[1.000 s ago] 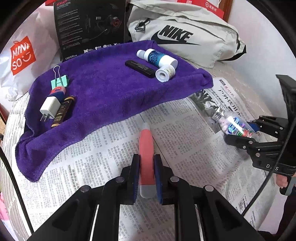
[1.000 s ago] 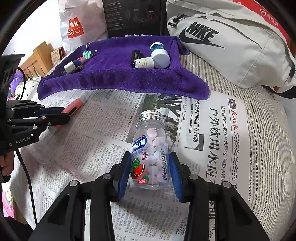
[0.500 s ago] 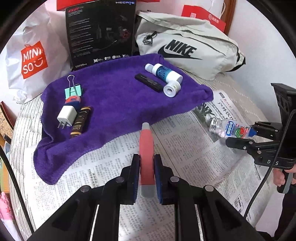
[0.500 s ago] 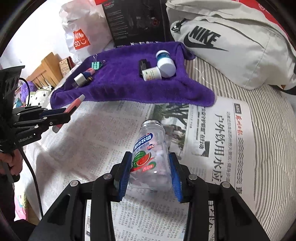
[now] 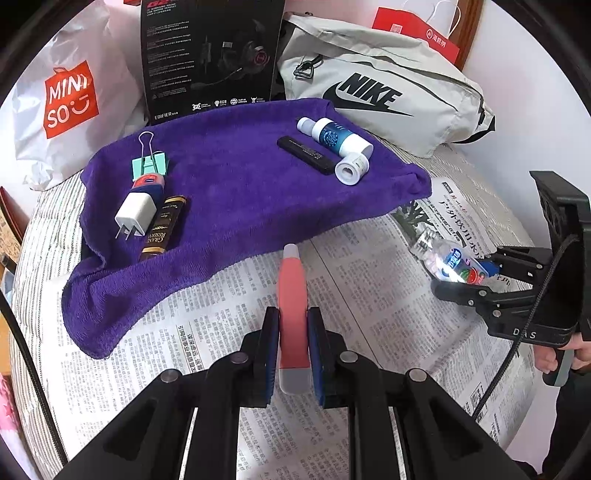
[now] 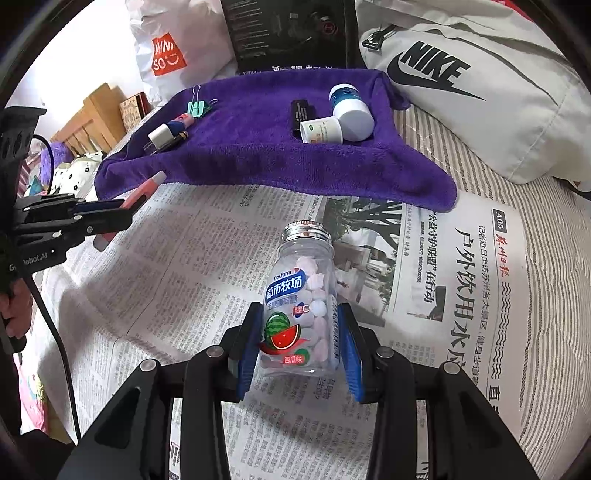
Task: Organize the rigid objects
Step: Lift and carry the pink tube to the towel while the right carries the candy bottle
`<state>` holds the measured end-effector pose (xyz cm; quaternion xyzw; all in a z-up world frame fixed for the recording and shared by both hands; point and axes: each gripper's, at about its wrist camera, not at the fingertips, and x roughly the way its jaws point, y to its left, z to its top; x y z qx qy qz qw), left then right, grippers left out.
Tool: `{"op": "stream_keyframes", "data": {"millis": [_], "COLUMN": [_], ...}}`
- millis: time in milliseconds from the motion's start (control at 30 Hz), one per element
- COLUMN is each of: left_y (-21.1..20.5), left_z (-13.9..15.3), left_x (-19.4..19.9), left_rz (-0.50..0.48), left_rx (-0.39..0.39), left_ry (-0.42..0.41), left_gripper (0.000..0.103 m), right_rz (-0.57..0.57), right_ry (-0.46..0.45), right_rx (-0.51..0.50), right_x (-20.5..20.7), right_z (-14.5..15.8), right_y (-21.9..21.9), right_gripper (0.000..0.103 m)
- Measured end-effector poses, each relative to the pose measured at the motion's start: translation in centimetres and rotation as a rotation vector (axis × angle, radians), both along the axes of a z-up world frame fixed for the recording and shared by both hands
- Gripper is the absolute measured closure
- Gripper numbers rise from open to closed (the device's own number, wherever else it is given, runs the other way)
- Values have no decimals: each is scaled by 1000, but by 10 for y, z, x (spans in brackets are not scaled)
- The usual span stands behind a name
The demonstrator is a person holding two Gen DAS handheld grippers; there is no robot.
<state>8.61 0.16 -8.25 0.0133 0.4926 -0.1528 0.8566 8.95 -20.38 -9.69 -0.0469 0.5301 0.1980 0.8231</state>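
Raised higher off the newspaper since before: left gripper clamping pink tube, right gripper clamping candy bottle.

The headset box and red bag run off the far edge; the charger hides the tube behind it.

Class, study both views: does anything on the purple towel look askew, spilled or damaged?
Nothing is spilled or damaged. On the purple towel the white-capped bottle and the small white bottle lie on their sides rather than upright.
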Motion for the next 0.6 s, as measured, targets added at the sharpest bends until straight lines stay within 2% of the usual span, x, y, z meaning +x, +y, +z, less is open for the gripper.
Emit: {"op": "stream_keyframes", "data": {"millis": [300, 433, 600], "left_y": [1, 1, 1], "left_z": [-3, -4, -4], "left_x": [0, -1, -2], "left_rz": [-3, -8, -6], "left_rx": [-4, -2, -4], "left_ry": [17, 19, 19], "left_gripper": [88, 88, 88], "right_rz": [19, 17, 25], "right_ry": [-40, -45, -57], "right_rx": [-75, -75, -85], "right_x": [7, 12, 11], "right_z": [-3, -3, -3], "right_y": [13, 16, 17], "right_gripper": [62, 60, 62]}}
